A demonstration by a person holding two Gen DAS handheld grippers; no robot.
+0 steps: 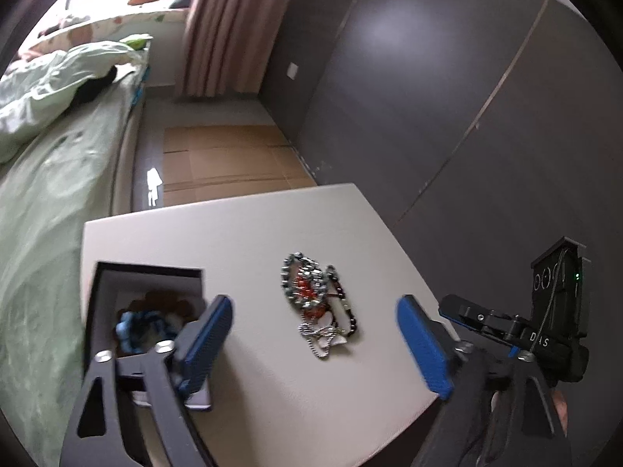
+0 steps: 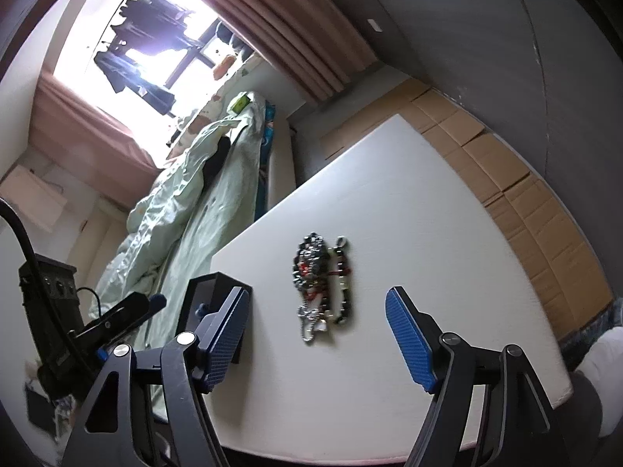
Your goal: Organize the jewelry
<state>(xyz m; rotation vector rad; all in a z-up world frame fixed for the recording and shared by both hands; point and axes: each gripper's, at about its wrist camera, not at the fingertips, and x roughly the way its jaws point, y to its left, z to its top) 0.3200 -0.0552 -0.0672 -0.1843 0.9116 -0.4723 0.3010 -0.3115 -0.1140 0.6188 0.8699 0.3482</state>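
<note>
A tangled pile of bead bracelets and chains lies in the middle of the white table; it also shows in the right wrist view. An open black box at the table's left edge holds blue and brown beaded pieces; the box's side shows in the right wrist view. My left gripper is open and empty, hovering just short of the pile, its left finger over the box. My right gripper is open and empty, also just short of the pile.
A bed with a pale green quilt runs along the table's left side. Flattened cardboard covers the floor beyond the table. A dark grey wall stands to the right. The other gripper's body is at the table's right edge.
</note>
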